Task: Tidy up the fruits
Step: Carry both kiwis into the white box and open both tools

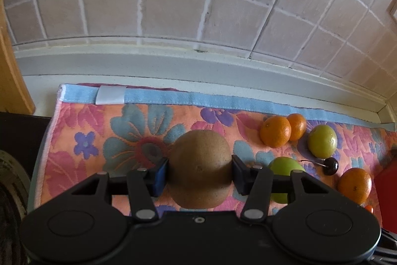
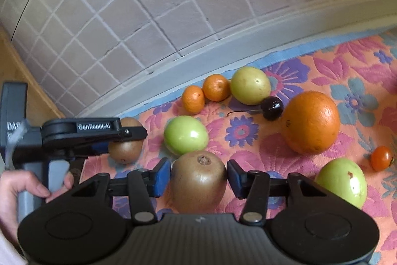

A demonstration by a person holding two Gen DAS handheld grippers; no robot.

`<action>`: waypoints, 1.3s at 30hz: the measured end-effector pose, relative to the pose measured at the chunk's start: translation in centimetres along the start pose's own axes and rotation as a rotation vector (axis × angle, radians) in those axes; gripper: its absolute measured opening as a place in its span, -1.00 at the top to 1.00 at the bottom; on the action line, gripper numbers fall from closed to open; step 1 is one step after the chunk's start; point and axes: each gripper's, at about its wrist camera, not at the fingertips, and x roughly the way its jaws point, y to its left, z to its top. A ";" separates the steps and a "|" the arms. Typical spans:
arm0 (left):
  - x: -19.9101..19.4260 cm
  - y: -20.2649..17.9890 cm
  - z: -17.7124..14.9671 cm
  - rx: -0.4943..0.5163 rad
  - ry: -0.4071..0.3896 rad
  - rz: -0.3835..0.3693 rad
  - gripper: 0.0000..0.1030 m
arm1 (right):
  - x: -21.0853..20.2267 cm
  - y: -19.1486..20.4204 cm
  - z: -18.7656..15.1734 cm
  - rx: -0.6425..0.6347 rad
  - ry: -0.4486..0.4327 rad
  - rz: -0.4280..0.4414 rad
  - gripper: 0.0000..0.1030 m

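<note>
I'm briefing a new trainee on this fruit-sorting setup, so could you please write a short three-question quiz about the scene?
1. True or false: each gripper is closed on a brown kiwi.
2. In the right wrist view, which fruit lies beside the cherry? A) banana B) big orange C) strawberry
3. Fill in: the fruit lies on a flowered ____.

Key:
1. True: the left gripper clamps one kiwi, the right gripper clamps the other kiwi.
2. B, the big orange.
3. Cloth.
</note>
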 end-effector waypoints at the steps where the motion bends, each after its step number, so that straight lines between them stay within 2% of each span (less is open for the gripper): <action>1: -0.3 0.0 -0.1 -0.002 -0.005 -0.001 -0.20 | -0.1 0.2 -0.1 -0.014 -0.001 -0.005 0.00; 10: -3.6 -0.3 -1.2 -0.005 -0.056 -0.012 -0.20 | -1.6 0.7 -1.4 -0.037 -0.003 0.015 0.03; 12: -4.3 -0.5 -1.5 -0.005 -0.061 -0.016 -0.20 | -1.2 0.9 -1.4 -0.066 0.005 0.018 -0.02; 14: -4.8 -0.8 -1.9 -0.003 -0.066 -0.019 -0.20 | -0.1 0.8 -1.2 -0.073 0.052 0.010 -0.03; 17: -5.9 -0.9 -2.5 -0.002 -0.080 -0.027 -0.20 | 0.5 0.7 -1.6 -0.083 0.041 -0.002 -0.03; 24: -7.9 -1.0 -3.2 0.002 -0.105 -0.026 -0.20 | -1.0 -0.8 -2.2 0.016 0.001 0.045 -0.02; 32: -9.4 -3.4 -3.3 0.050 -0.131 -0.048 -0.20 | -9.0 -3.0 -0.6 0.103 -0.189 0.067 -0.02; 39: -10.3 -10.5 -2.2 0.172 -0.165 -0.150 -0.20 | -18.8 -8.7 0.3 0.179 -0.391 -0.034 -0.02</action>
